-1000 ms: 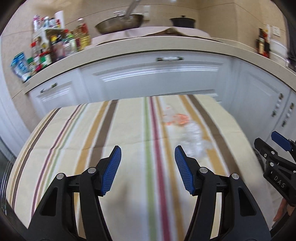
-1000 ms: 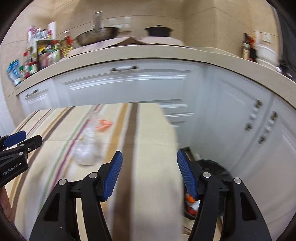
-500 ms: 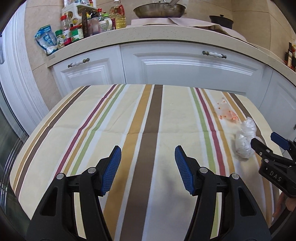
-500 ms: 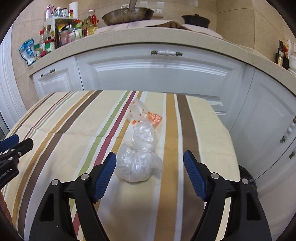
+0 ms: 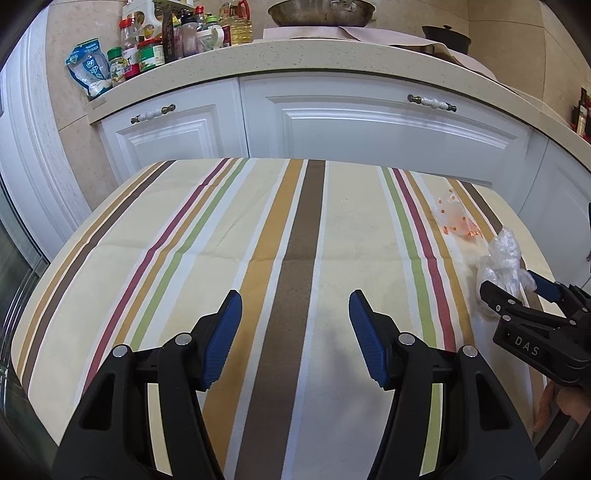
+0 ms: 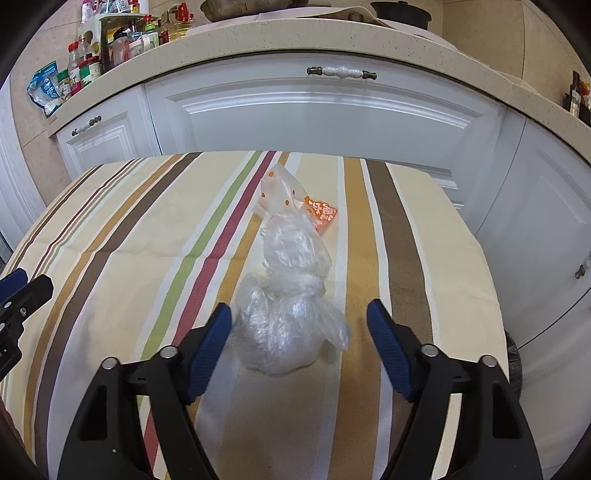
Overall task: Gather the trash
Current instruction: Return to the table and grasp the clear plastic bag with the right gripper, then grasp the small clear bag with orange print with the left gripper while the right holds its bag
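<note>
Right gripper [image 6: 298, 336]: held low over the striped tablecloth [image 6: 110, 236], jaws closing around a clear crumpled plastic bag [image 6: 288, 310]; the left blue pad [image 6: 210, 347] sits just beside the bag, whether touching I cannot tell, and the right pad stands apart from it (no grip shown).
Left gripper [image 5: 295, 338]: jaws partly apart, nothing between them; bare cloth below, a brown stripe running between the fingers.
Clear plastic bag: lying on the cloth, on the right half of the table, knotted or bunched at mid-height.
Orange-dotted wrapper [image 6: 291, 201]: flat on the cloth just behind the clear bag, toward the cabinets.
Cabinets [image 6: 325, 110]: white doors beyond the table.
Countertop [image 5: 332, 59]: bottles and jars [image 5: 162, 44] at its left end, a pan [image 5: 321, 13] further along.
</note>
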